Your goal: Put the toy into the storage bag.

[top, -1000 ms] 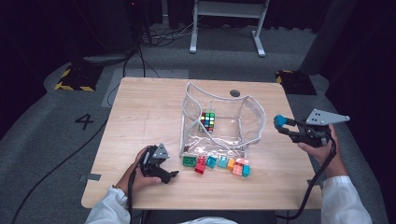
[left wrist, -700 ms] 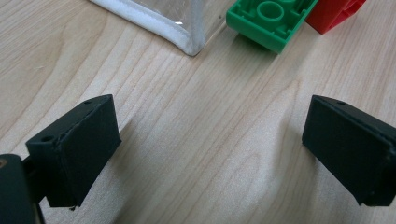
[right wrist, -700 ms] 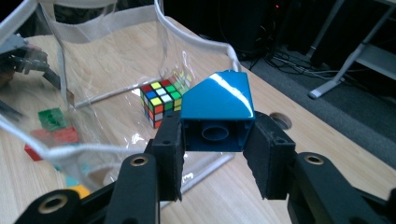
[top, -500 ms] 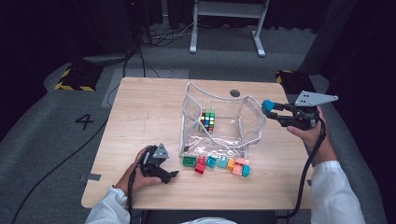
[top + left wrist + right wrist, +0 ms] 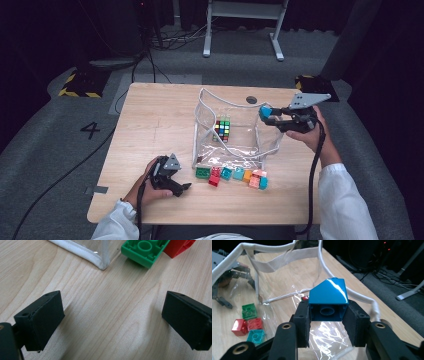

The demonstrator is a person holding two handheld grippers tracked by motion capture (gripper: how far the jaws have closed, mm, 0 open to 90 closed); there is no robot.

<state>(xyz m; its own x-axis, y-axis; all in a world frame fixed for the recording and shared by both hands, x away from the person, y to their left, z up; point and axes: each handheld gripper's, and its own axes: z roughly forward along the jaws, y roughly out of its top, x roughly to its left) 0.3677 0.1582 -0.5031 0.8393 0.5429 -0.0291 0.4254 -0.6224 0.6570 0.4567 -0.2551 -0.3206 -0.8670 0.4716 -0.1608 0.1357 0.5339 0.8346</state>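
A clear plastic bag (image 5: 235, 131) with white trim stands open in the middle of the table, with a colourful puzzle cube (image 5: 221, 129) inside. My right gripper (image 5: 267, 114) is shut on a blue roof-shaped brick (image 5: 328, 299) and holds it over the bag's right rim (image 5: 362, 298). A row of loose bricks lies in front of the bag: green (image 5: 202, 172), red (image 5: 215, 176), teal (image 5: 226, 173) and others. My left gripper (image 5: 184, 188) rests open on the wood near the green brick (image 5: 143, 250), nothing between its jaws.
The wooden table (image 5: 155, 120) has bare room on its left half. A dark round hole (image 5: 251, 100) sits near the far edge behind the bag. Cables and a white stand (image 5: 240, 25) lie on the grey floor beyond.
My right gripper has carried the blue brick leftward from beside the bag to above its right rim. The left gripper has stayed put.
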